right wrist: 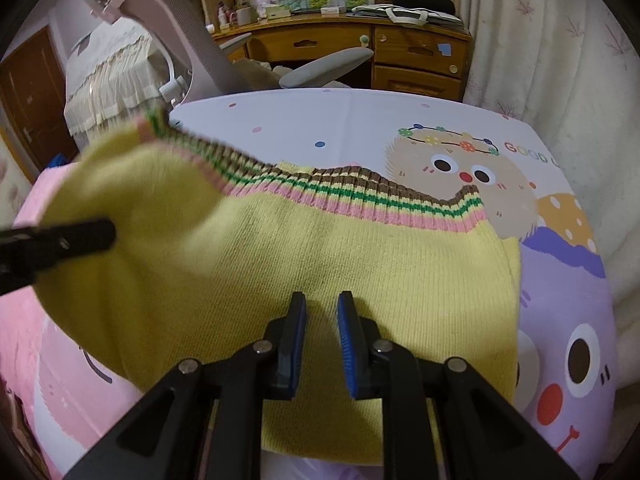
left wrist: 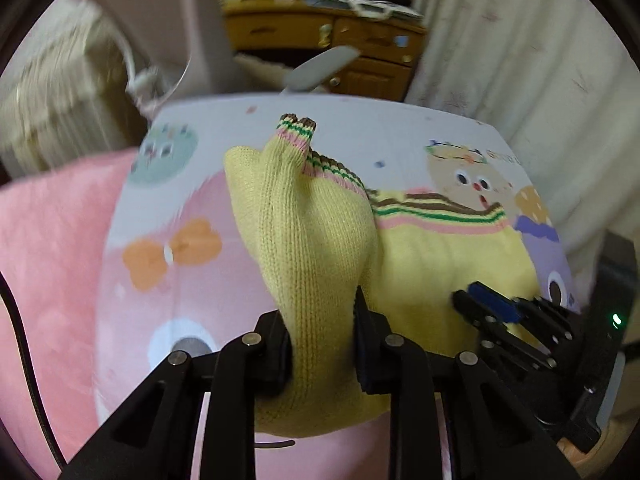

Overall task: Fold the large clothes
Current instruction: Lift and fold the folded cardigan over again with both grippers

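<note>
A yellow knit sweater [right wrist: 320, 256] with a brown, green and pink striped hem lies on a cartoon-print bed sheet [right wrist: 360, 120]. My left gripper [left wrist: 322, 320] is shut on a bunched fold of the sweater [left wrist: 304, 240] and lifts it off the sheet, its striped cuff pointing up. My right gripper [right wrist: 322, 312] is open with a narrow gap, fingertips low over the flat part of the sweater, holding nothing. The right gripper shows at the right of the left wrist view [left wrist: 492, 304]. The left gripper's finger [right wrist: 60, 240] enters the right wrist view from the left.
A pink blanket [left wrist: 52, 240] lies on the bed's left side. A grey office chair [right wrist: 200, 40] and a wooden desk [right wrist: 400, 48] stand beyond the far edge. A white quilted cover [right wrist: 560, 60] rises at the right.
</note>
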`<state>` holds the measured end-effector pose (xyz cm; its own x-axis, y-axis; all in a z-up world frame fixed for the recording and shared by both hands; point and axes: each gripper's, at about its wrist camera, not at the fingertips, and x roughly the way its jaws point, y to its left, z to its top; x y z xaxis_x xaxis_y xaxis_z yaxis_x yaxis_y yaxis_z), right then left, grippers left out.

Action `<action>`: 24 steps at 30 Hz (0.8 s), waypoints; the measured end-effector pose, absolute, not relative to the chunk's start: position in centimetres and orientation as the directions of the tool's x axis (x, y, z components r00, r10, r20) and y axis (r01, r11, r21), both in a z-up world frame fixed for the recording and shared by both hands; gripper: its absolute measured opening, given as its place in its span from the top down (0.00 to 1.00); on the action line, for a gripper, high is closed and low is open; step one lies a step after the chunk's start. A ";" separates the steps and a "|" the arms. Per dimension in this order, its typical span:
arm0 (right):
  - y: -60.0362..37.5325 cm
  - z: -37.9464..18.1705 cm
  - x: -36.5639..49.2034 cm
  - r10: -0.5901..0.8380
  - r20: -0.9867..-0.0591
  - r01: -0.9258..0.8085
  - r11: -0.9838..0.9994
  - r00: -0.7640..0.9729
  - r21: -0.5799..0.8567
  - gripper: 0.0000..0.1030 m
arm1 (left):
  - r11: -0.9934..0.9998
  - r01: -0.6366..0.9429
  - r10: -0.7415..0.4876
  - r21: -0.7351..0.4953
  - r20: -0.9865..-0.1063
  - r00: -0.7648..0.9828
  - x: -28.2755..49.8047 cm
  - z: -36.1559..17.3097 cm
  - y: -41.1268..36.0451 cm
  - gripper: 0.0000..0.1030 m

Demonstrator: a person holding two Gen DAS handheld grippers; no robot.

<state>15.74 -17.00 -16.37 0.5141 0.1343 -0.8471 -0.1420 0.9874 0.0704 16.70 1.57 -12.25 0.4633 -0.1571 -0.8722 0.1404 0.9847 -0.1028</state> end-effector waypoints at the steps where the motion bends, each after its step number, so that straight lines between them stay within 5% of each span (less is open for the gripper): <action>1: -17.3 -16.1 15.9 0.157 -0.849 -0.136 0.986 0.504 0.101 0.84 | 0.985 0.151 -0.144 -0.082 -0.874 0.463 16.6 -11.9 1.1 0.78; 8: -16.8 -13.7 15.2 0.332 -0.788 -0.219 0.942 0.518 0.253 0.85 | 0.988 0.133 -0.131 -0.077 -0.876 0.465 16.7 -10.8 0.4 0.78; 11: -15.2 -15.6 15.2 0.341 -0.819 -0.271 0.933 0.461 0.236 0.95 | 0.987 0.144 -0.135 -0.074 -0.869 0.476 16.1 -10.1 0.0 0.78; 24: -19.5 -13.6 13.8 0.366 -0.792 -0.217 0.930 0.489 0.295 0.95 | 0.974 0.222 -0.149 -0.043 -0.861 0.486 15.4 -7.8 -4.9 0.79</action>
